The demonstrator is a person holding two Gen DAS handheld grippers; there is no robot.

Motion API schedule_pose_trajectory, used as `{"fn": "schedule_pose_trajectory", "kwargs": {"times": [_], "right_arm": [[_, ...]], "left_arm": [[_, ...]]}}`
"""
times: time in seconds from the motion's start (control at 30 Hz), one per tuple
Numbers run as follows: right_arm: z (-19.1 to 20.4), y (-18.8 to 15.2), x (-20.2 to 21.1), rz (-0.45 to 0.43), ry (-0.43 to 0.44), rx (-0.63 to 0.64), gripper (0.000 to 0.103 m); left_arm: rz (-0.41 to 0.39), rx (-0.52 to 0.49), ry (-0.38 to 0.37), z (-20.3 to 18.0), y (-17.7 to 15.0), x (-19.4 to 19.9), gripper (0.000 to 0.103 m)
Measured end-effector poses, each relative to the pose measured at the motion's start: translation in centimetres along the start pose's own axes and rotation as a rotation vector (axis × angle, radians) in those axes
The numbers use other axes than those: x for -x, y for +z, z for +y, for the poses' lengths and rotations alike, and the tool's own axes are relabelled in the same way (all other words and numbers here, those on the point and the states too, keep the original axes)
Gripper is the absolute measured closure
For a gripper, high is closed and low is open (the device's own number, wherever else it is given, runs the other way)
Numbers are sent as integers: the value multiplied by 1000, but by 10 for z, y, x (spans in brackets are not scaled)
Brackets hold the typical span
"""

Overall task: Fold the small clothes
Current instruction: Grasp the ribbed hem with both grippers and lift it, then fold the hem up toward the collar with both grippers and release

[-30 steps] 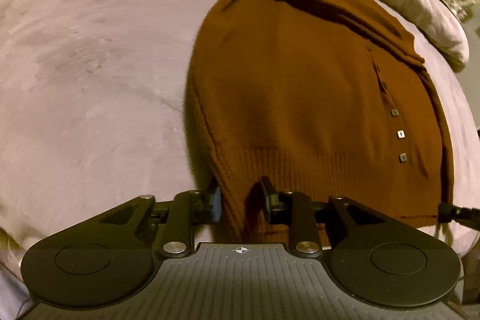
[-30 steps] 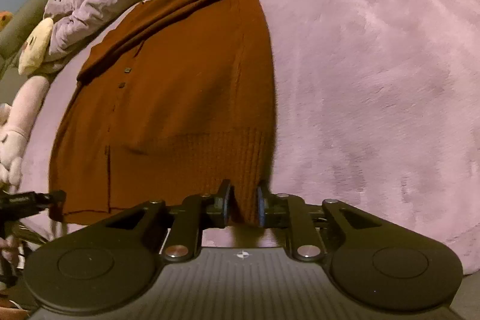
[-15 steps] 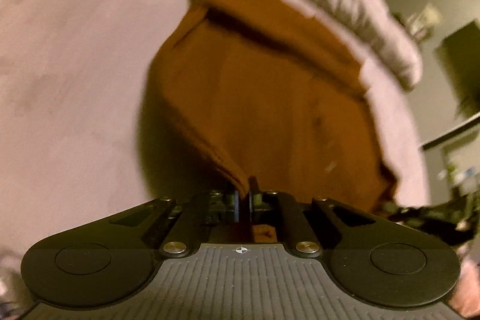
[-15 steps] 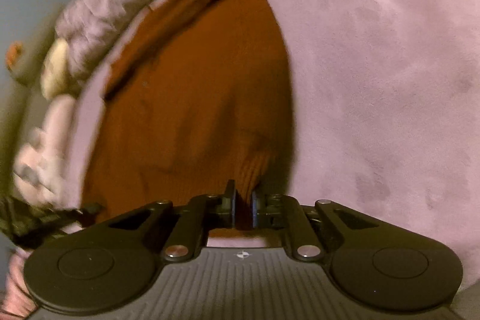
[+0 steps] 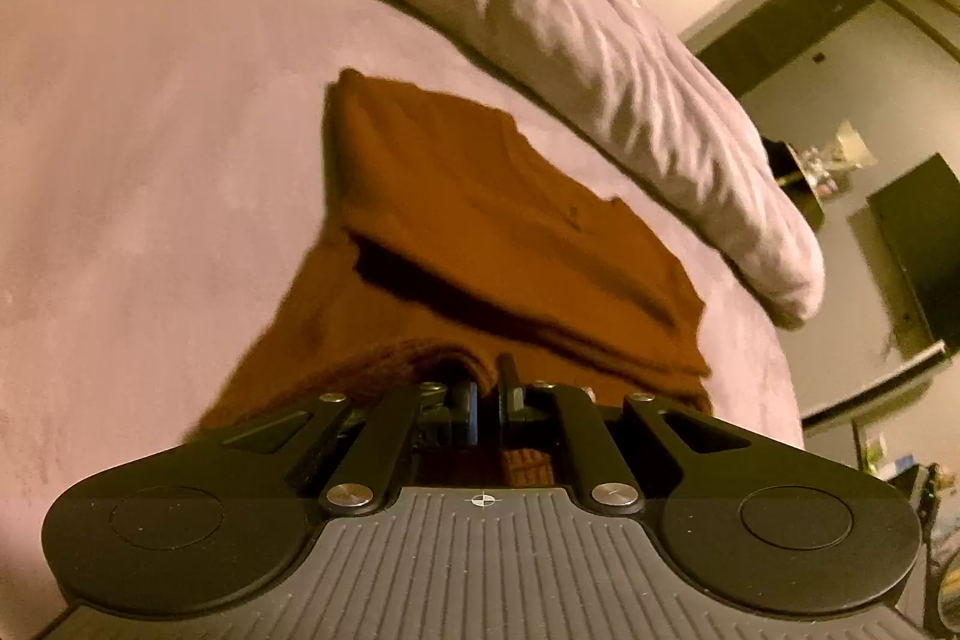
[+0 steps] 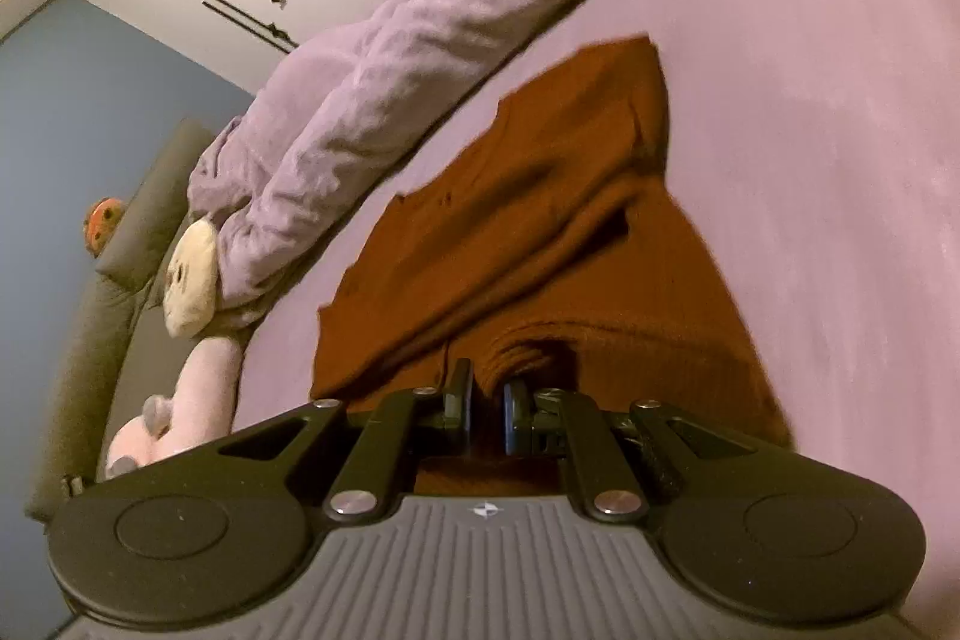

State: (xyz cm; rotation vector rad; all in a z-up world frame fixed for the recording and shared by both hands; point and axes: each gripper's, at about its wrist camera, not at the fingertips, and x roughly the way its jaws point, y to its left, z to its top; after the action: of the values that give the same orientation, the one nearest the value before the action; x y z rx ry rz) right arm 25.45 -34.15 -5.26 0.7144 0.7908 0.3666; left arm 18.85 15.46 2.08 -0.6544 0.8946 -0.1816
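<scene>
Fingers of your left gripper [image 5: 487, 403] are drawn close together with the ribbed hem of the brown sweater [image 5: 480, 232] pinched between them; the knit bunches up just ahead of the tips and a strip of it shows behind the pads, near the gripper body. Your right gripper [image 6: 485, 403] is clamped the same way on the hem at the sweater's [image 6: 540, 232] other bottom corner, the ribbed band humping up into a fold right over its fingertips.

From each wrist view you see the sweater running away from the fingers across the pale mauve bedspread [image 5: 150, 130]. Its lower part is lifted and doubled forward at the held edge, with a dark shadowed gap under the raised layer, while the upper part, with the collar and a folded-in sleeve, lies flat on the bed farther out. The far end of the garment stops short of the rumpled duvet [image 5: 570, 22] that lies along the bed's far edge; a band of bare bedspread separates them.

In your right view a plush toy [image 6: 189, 274] with a cream face lies at the end of the duvet [image 6: 372, 82], beside a grey headboard [image 6: 96, 316], well apart from the sweater. Both views are slightly blurred, so the buttons cannot be made out clearly.
</scene>
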Motion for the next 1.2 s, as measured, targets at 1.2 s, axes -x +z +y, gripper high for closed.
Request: {"fn": "schedule_pose_trajectory", "kwargs": {"times": [1.2], "right_arm": [[62,148,-125,-278,-277,374,96]], "left_arm": [[-258,-196,179,-43,147,-101,96]]}}
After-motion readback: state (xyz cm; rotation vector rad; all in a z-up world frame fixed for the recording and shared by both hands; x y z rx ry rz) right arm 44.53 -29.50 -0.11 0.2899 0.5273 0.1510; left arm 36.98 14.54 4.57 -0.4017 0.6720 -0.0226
